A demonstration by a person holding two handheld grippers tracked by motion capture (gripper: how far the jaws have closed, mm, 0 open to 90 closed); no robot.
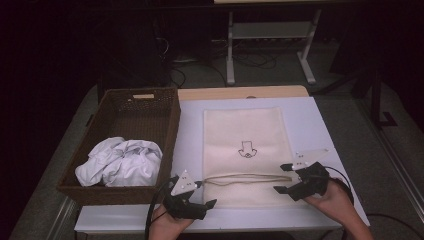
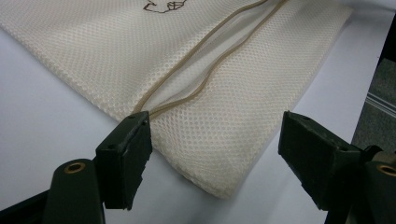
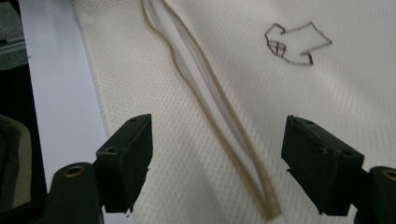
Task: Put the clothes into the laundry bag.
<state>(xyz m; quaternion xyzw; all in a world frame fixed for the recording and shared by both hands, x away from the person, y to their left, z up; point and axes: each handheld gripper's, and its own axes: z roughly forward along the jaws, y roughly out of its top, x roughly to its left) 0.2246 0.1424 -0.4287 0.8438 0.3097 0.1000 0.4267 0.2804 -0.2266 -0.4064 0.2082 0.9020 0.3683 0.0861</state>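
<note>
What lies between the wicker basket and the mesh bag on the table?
In the high view, a bare strip of white table separates the basket from the mesh bag; nothing lies on it.

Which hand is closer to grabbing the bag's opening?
Left. The left gripper has one finger right at the slit's end on the bag. The right gripper hovers open above.

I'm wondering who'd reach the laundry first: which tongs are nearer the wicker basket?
Left. The left tongs sit just off the wicker basket near its front corner; the right tongs are across the mesh laundry bag, at its far edge.
</note>
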